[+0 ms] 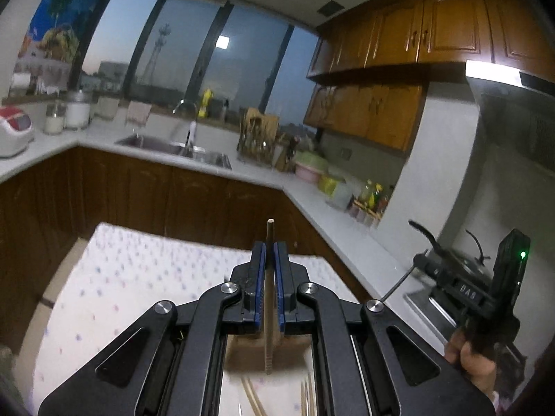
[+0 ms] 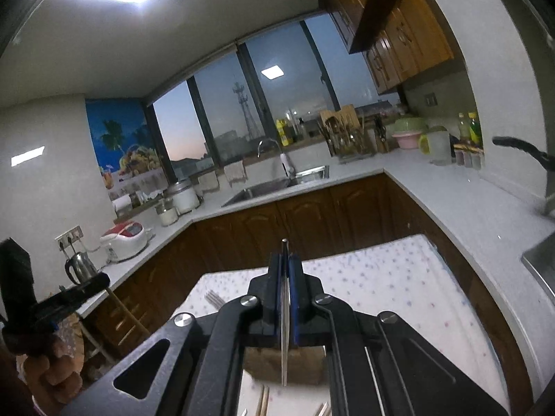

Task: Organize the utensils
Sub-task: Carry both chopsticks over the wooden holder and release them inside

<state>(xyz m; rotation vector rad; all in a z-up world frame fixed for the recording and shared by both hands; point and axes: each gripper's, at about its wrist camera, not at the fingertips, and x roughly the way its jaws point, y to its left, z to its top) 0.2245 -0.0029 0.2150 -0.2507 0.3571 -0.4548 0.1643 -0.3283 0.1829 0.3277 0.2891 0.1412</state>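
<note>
Two utensils lifted: left gripper point(image 1: 270, 260) fingers pinching a wooden chopstick point(image 1: 269, 312), right gripper point(image 2: 286, 270) fingers pinching a metal utensil point(image 2: 285, 329). More chopsticks point(image 1: 253, 398) left on table point(image 1: 138, 277), unsorted.

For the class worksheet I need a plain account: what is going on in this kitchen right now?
A person holds a gripper in each hand above a table with a dotted cloth. The left gripper is shut on a wooden chopstick, and the right gripper is shut on a thin metal utensil; which kind it is I cannot tell. Both are lifted clear of the cloth. More chopsticks and a brown box lie below.
</note>
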